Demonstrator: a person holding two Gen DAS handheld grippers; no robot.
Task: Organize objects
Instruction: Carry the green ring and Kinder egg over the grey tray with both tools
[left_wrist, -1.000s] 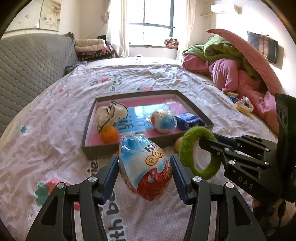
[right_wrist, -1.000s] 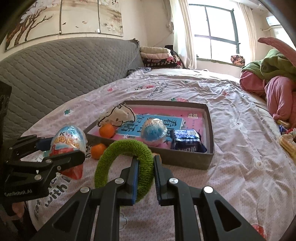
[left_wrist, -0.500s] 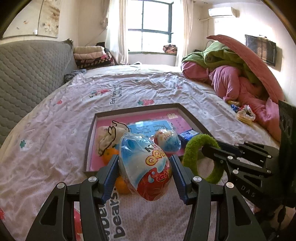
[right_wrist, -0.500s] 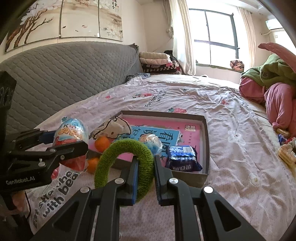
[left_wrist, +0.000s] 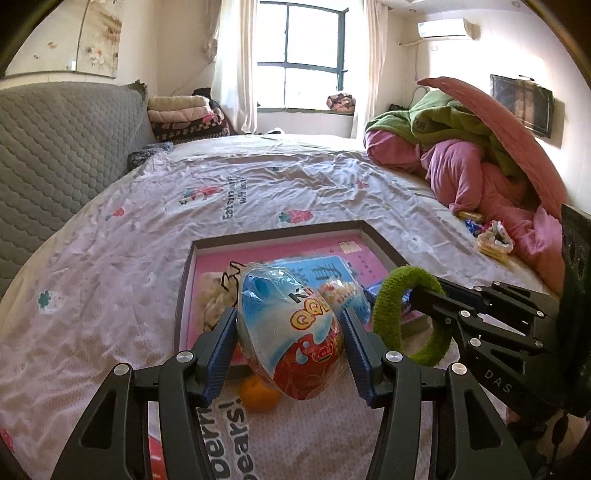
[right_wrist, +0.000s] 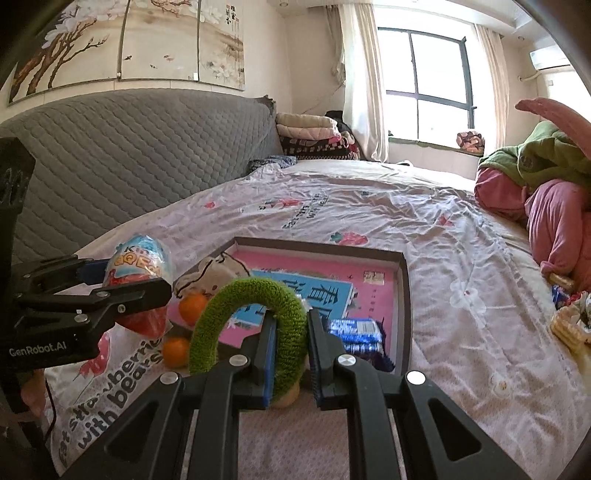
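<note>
Wrapped toy egg (left_wrist: 291, 332), pinched in the left gripper (left_wrist: 290, 347), and green ring (right_wrist: 251, 317), clamped in the right gripper (right_wrist: 290, 350), hung before the tray (right_wrist: 404, 295) at twelve o'clock, apparently mid-carry; releasing inside likely came next.

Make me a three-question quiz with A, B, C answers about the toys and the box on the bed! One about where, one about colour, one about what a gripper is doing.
1. Where is the blue snack packet?
A. inside the tray
B. on the pillows
C. in a gripper

2. What colour is the fuzzy ring?
A. red
B. green
C. yellow

3. What is the left gripper doing?
A. hanging open
B. squeezing an orange
C. clamping the wrapped toy egg

Answers: 1 A, it lies by the tray's near wall. 2 B, its fuzz is green where the right gripper pinches it. 3 C, both fingers press the egg's sides.
</note>
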